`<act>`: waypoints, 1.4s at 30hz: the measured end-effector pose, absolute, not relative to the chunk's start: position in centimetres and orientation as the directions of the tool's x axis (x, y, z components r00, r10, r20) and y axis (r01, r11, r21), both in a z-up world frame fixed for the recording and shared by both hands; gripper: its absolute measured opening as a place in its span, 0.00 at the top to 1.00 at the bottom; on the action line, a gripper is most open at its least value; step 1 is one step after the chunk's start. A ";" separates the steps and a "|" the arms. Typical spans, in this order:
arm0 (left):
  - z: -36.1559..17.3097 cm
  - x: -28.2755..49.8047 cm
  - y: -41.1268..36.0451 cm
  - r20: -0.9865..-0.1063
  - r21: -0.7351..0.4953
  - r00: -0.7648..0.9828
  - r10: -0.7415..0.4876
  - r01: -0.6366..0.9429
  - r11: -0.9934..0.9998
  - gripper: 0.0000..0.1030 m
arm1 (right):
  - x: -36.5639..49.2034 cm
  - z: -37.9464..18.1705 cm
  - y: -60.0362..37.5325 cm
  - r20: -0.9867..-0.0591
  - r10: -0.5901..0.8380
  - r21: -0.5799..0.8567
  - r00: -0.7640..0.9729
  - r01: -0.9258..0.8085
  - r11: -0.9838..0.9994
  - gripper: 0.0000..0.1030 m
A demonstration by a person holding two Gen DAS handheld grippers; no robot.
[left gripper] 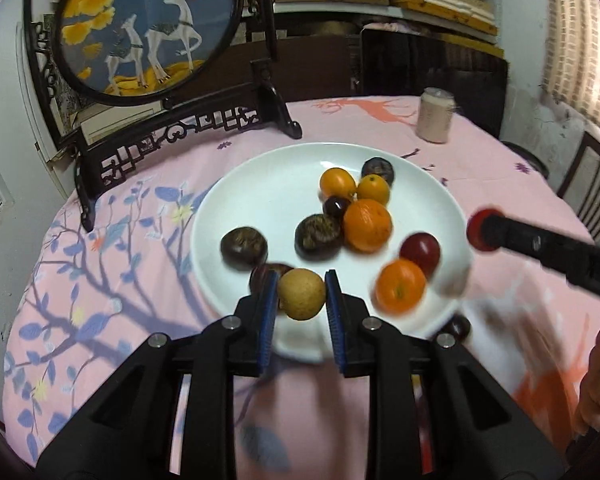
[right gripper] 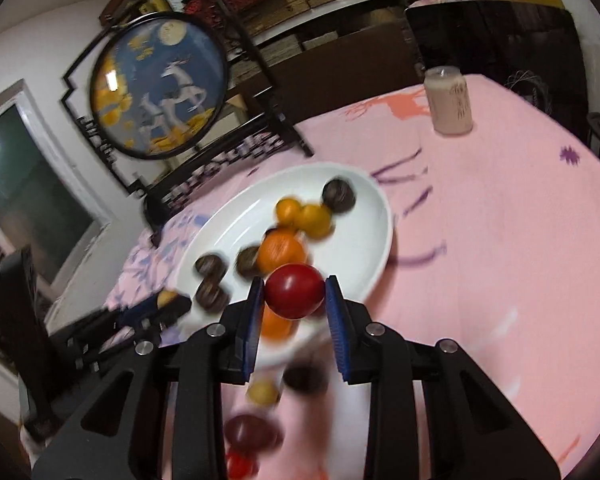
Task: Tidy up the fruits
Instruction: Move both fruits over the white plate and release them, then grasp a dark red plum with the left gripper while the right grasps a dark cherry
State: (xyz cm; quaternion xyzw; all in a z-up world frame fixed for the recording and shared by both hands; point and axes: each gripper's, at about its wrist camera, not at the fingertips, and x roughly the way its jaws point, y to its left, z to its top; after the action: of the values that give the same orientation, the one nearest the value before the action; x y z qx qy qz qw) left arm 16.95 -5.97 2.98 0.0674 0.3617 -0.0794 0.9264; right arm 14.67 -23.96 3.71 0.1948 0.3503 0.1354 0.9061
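With the left claw (left gripper: pixel 301 294) clamped on a tan fruit (left gripper: pixel 301 294) and the right claw (right gripper: pixel 294 295) on a red fruit (right gripper: pixel 294 295), either round fruit may slip and roll off the plate (left gripper: pixel 260 184) toward the tabletop (left gripper: pixel 480 152) edge.

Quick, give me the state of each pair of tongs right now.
Left tongs: closed on a round tan-yellow fruit above the white plate.
Right tongs: closed on a round glossy red fruit.

Both wrist views close above table, angled down, sharing white plate (left gripper: pixel 260 184) (right gripper: pixel 364 208)
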 end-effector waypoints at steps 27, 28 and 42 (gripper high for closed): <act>1.3 10.3 -6.9 -0.675 0.008 0.686 -0.270 0.373 0.928 0.10 | 11.0 1.4 -27.8 -0.570 0.388 0.546 0.724 -0.019 0.838 0.34; 1.3 10.0 -7.4 -0.674 0.024 0.685 -0.276 0.394 0.919 0.10 | 11.1 1.2 -28.0 -0.571 0.396 0.560 0.719 -0.011 0.828 0.34; 1.2 10.2 -2.0 -0.670 0.078 0.740 -0.057 0.147 0.986 0.04 | 11.0 1.1 -28.1 -0.564 0.452 0.608 0.691 -0.023 0.793 0.34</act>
State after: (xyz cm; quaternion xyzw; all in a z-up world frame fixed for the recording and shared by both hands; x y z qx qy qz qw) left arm 10.23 -2.02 1.21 0.0629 0.3563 -0.0548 0.9306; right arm 11.04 -28.12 1.13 0.2912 0.3688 0.1361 0.8722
